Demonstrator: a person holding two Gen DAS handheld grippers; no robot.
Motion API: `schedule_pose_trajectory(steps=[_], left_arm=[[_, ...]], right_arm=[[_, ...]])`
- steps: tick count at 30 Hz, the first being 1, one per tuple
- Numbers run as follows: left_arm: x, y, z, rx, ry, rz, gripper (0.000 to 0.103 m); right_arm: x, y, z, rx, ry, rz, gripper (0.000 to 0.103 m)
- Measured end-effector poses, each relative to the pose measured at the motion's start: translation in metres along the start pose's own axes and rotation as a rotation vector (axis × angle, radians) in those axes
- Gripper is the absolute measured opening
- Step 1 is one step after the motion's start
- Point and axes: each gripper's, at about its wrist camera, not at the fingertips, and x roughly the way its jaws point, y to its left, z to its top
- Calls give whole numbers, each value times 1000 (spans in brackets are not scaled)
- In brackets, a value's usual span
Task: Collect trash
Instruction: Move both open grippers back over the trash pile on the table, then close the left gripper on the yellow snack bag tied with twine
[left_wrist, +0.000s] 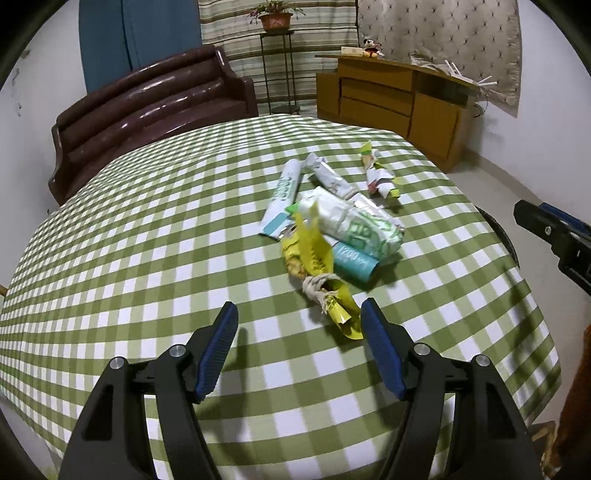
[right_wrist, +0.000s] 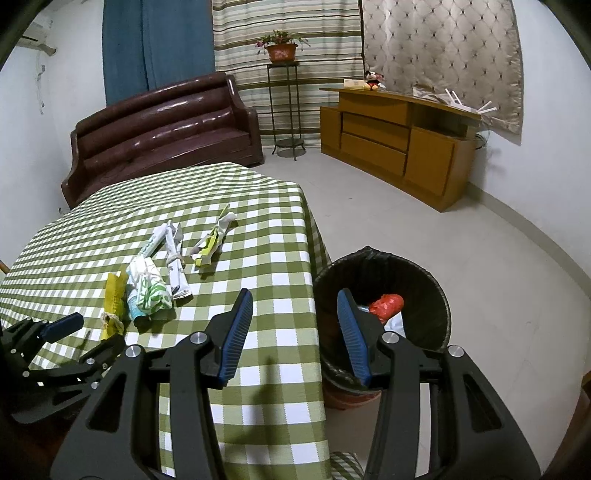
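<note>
- The yellow wrapper (left_wrist: 321, 280), tied with twine (left_wrist: 318, 290), is the nearest piece of the trash heap on the table (left_wrist: 147, 236). It lies at the near edge of the heap, touching the teal roll (left_wrist: 352, 263).
- Its long axis runs from the heap toward me, slanting slightly right; its loose tail end lies just beside my left gripper's right finger.
- My left gripper (left_wrist: 299, 321) stands wide, with nothing between the pads. The wrapper lies just ahead of it and a little right of its centre line.
- My right gripper (right_wrist: 295, 306) is moderately open and empty. It hangs at the table corner beside the bin (right_wrist: 424, 280), well apart from the wrapper.
- Judgement: the left hand is clearly the nearer. The coming move calls for a short advance with a slight shift right, so the pads straddle the wrapper across its width near the twine.
- The bin stands on the floor just off the table's right edge.
</note>
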Motion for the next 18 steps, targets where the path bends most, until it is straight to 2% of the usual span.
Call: schedule_pose_trajectory(steps=[4, 11, 18], left_arm=[[-2, 4, 2, -22, -4, -18, 72], [1, 7, 11, -45, 7, -32, 72], [-1, 18, 13, -58, 12, -5, 72]], right_arm=[[0, 1, 0, -3, 2, 2, 47], [1, 2, 0, -3, 4, 4, 47], [0, 2, 0, -3, 3, 6, 47]])
